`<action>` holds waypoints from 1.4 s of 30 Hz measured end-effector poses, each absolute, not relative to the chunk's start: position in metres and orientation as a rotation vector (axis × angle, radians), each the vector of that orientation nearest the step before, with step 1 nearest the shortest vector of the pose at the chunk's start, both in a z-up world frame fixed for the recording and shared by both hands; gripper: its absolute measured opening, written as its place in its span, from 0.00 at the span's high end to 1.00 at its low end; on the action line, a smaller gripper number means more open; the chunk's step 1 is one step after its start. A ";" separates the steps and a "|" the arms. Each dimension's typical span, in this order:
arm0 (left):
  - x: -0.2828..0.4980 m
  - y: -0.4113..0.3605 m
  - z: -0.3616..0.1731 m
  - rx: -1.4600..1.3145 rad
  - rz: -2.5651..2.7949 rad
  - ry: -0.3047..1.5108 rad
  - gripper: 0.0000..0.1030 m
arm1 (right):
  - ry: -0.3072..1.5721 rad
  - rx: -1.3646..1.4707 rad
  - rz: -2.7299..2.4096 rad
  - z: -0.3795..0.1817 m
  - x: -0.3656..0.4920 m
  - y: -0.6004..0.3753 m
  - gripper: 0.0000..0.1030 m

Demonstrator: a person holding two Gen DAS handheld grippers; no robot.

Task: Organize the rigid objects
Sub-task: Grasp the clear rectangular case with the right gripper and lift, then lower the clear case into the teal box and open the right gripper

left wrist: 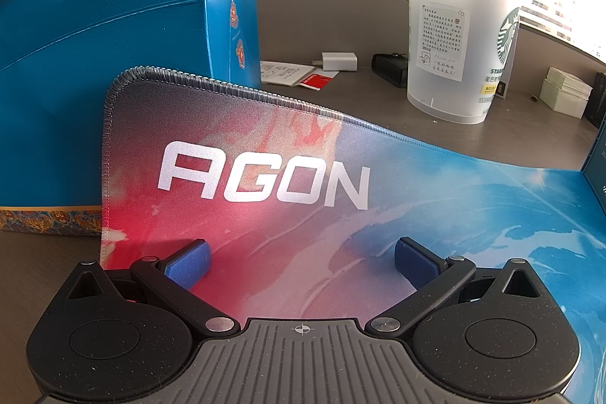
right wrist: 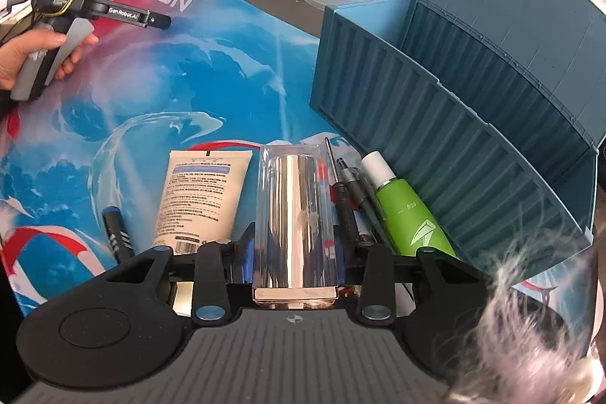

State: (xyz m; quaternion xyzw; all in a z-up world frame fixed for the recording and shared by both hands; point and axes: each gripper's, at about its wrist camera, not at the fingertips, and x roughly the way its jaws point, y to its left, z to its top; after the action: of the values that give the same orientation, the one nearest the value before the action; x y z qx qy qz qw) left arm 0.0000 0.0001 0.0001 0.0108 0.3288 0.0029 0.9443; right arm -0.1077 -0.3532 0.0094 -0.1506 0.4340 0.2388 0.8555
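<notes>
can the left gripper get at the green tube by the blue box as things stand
Probably not right away. The left gripper hangs open over the far AGON corner of the mouse mat, while the green tube lies against the teal ribbed box, with the right gripper alongside it.

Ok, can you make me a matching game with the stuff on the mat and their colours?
Things:
1. tube with the white cap
2. container box
3. bottle in the right gripper
4. tube with black writing

Colours:
A. cream
B. shiny silver
C. green
D. dark teal

Pairs: 1-C, 2-D, 3-B, 4-A
</notes>
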 end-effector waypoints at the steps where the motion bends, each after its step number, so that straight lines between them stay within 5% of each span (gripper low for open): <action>1: 0.000 0.000 0.000 0.022 0.006 0.670 0.00 | 0.918 -0.311 0.504 0.012 -0.107 -0.354 0.66; 22: 0.000 0.000 0.000 0.022 0.006 0.670 0.00 | 0.733 -0.546 0.440 0.132 -0.067 -0.365 0.66; 42: 0.000 0.000 0.000 0.022 0.005 0.670 0.00 | 0.903 -0.595 0.647 0.116 0.017 -0.391 0.66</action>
State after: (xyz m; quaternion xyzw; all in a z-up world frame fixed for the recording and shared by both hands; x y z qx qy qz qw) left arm 0.0000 0.0001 0.0001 0.0108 0.3288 0.0026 0.9443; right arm 0.0171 -0.3912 0.1158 -0.2782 0.4224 0.3025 0.8079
